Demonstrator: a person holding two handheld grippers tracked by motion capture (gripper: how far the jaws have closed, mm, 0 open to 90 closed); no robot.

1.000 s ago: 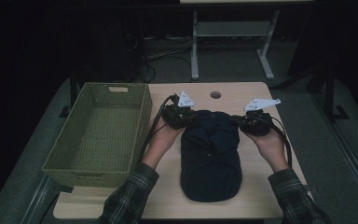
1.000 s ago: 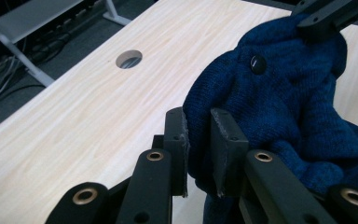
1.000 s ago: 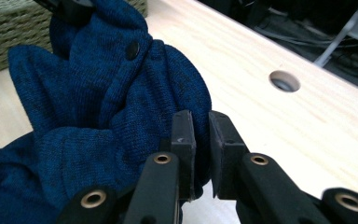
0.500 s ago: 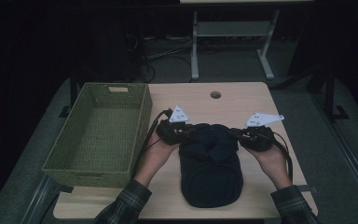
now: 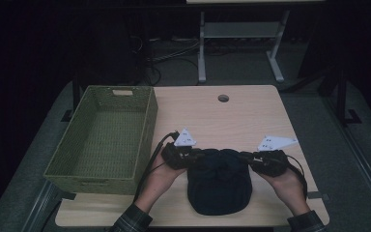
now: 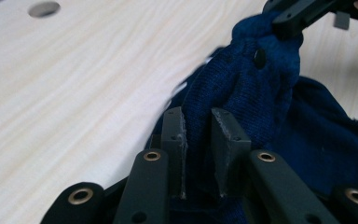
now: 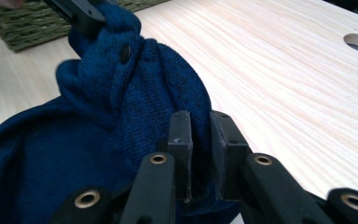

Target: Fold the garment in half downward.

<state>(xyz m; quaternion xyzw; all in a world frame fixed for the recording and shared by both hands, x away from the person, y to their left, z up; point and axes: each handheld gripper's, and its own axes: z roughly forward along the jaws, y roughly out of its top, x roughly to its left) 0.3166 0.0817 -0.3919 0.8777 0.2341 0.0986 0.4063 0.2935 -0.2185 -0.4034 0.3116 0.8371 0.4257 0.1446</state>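
Observation:
A dark blue knitted garment with a dark button lies near the table's front edge. My left gripper holds its far edge at the left, and my right gripper holds the same edge at the right. In the left gripper view my left gripper is shut on a fold of the garment, the cloth filling the gap between its pads. The right gripper view has my right gripper pinching another fold of the garment the same way. The held edge is lifted and bunched between the two grippers.
A green woven basket stands empty at the table's left side, close to my left hand. The light wooden table has a round cable hole near its far edge. A metal stand's legs are on the floor beyond.
Both hands have drawn back toward the table's front edge, pulling the garment's far edge with them. The garment now covers a shorter stretch of table and is bunched at the held edge.

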